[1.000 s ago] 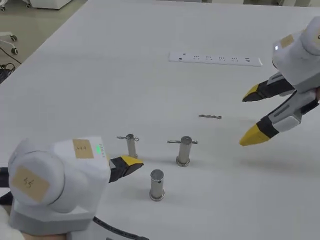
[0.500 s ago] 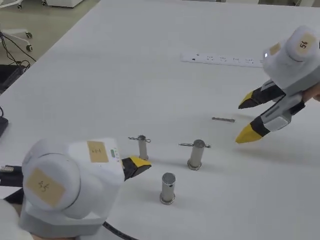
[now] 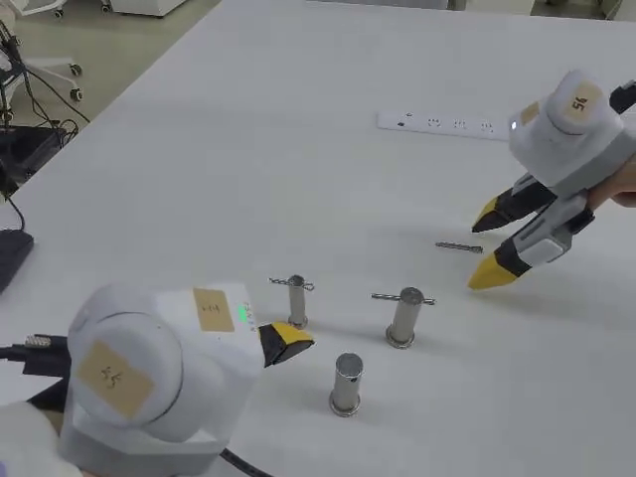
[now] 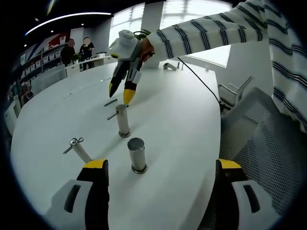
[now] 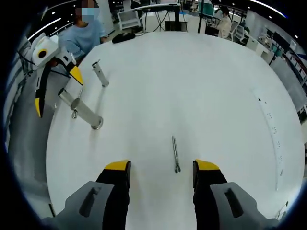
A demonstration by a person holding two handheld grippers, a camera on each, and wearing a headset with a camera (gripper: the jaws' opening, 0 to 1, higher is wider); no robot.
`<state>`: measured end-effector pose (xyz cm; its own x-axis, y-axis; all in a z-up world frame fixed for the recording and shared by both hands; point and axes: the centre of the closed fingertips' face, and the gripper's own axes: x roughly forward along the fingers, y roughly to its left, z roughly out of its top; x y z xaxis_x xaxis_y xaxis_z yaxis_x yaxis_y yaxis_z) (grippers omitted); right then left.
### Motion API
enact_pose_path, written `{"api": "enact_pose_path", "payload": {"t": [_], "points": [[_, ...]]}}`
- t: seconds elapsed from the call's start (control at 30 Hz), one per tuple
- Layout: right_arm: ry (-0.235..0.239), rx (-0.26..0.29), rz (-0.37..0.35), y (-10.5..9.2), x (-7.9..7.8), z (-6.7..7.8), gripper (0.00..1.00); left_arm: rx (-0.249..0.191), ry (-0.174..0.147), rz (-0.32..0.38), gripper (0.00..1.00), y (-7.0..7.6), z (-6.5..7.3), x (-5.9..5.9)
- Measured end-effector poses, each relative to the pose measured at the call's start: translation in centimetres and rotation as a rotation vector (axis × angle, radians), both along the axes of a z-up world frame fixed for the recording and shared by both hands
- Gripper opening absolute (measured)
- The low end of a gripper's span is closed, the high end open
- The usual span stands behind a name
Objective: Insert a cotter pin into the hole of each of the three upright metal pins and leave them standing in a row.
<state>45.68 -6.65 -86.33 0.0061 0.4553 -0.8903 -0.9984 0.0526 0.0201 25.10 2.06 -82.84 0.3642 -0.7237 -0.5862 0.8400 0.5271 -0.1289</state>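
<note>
Metal pin (image 3: 346, 383) nearest you stands upright and bare, just ahead of your left tongs (image 4: 161, 166), whose jaws are wide apart on nothing. Beyond it, the left pin (image 3: 296, 303) and right pin (image 3: 403, 320) stand vertical, each with a crosswise cotter pin (image 3: 288, 284) (image 3: 390, 297) lying level through its top. Farther on, the loose cotter pin (image 3: 458, 246) lies flat on the surface (image 3: 248, 149). Its long axis runs straight away from your right tongs (image 5: 162, 167), whose jaws are spread, just short of it.
</note>
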Motion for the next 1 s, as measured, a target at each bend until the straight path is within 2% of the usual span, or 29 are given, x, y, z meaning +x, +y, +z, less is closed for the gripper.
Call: {"api": "enact_pose_path", "payload": {"t": [0.3,0.43,0.63,0.73,0.83,1.0], "points": [[-0.001,-0.041,0.039,0.32,0.00,-0.54,0.49,0.005,0.005,0.009,0.90,0.29,-0.14,-0.19],[0.012,-0.049,0.022,0.36,0.01,-0.46,0.48,0.000,0.009,0.009,0.89,0.34,-0.03,-0.33],[-0.008,-0.070,0.041,0.28,-0.11,-0.55,0.46,-0.004,0.004,0.023,0.89,0.51,0.12,-0.20],[-0.009,-0.072,0.047,0.13,-0.20,-0.51,0.42,-0.012,0.016,0.024,0.89,0.53,0.13,-0.39],[-0.011,-0.089,0.061,-0.10,-0.36,-0.48,0.33,-0.006,0.018,0.022,0.89,0.59,0.02,-0.51],[-0.014,-0.088,0.022,-0.01,0.15,-0.47,0.23,-0.017,0.025,0.032,0.89,0.61,0.11,-0.46]]}}
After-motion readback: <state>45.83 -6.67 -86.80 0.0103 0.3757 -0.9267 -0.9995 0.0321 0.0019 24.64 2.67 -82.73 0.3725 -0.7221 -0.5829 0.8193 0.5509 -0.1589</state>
